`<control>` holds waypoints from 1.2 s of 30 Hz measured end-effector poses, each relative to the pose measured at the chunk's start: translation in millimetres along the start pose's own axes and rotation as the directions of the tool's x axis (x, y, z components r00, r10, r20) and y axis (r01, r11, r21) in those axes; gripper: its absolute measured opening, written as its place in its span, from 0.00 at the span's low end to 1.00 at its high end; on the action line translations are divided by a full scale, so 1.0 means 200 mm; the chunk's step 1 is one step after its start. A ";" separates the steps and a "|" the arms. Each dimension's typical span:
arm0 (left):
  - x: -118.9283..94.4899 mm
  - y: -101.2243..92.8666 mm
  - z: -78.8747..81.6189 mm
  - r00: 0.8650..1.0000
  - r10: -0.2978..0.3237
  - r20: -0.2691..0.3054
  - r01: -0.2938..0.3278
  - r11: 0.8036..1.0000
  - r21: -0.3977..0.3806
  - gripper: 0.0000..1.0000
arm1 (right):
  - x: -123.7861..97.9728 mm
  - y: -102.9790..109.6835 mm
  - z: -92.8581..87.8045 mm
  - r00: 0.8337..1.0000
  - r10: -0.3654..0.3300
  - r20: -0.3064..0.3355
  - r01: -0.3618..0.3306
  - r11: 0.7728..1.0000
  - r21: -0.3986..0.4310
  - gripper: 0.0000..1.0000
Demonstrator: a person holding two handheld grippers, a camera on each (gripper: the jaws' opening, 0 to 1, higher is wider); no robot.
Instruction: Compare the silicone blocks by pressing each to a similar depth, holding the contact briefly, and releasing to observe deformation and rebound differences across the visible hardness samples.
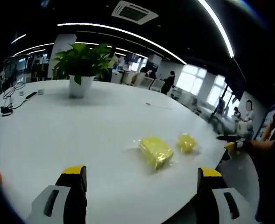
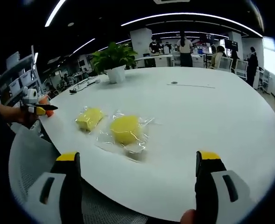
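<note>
In the left gripper view, cables (image 1: 9, 100) are lying at left on the white desk (image 1: 58, 135), a plant (image 1: 81, 70) standing behind; two yellow blocks (image 1: 156, 151) are sitting centre-right. Both tongs (image 1: 142, 186) (image 2: 137, 175) are gaping wide, holding nothing.

No readable text, label, number or sign appears on anything.

- The left tongs (image 1: 142, 186) are held wide open, jaws rising at 7 and 5 o'clock.
- The right tongs (image 2: 139, 179) are likewise spread wide, gripping nothing.
</note>
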State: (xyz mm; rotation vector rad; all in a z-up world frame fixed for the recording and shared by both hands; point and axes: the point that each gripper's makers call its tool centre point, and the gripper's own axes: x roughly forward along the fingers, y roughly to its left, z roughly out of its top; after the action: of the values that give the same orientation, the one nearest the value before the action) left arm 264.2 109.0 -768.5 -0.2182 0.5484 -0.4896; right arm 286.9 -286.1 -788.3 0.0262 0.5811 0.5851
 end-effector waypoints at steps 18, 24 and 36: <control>0.36 0.06 0.32 0.999 -0.020 0.041 0.022 0.998 -0.055 0.99 | -0.07 0.03 0.34 0.994 0.003 0.111 0.002 0.999 -0.039 0.96; 0.34 0.02 0.33 1.000 -0.019 -0.011 0.020 0.997 0.079 1.00 | -0.03 0.00 0.25 0.999 -0.012 0.042 0.013 0.999 -0.030 0.96; 0.25 0.02 0.14 0.998 -0.010 -0.064 0.016 0.996 0.086 1.00 | -0.03 -0.06 0.18 0.999 -0.050 0.008 0.051 0.998 -0.023 0.96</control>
State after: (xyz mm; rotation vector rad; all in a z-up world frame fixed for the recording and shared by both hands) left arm 318.2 90.2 -769.5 -0.1239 0.5865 -0.5331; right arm 307.9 -294.4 -757.0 -0.0085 0.5666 0.5425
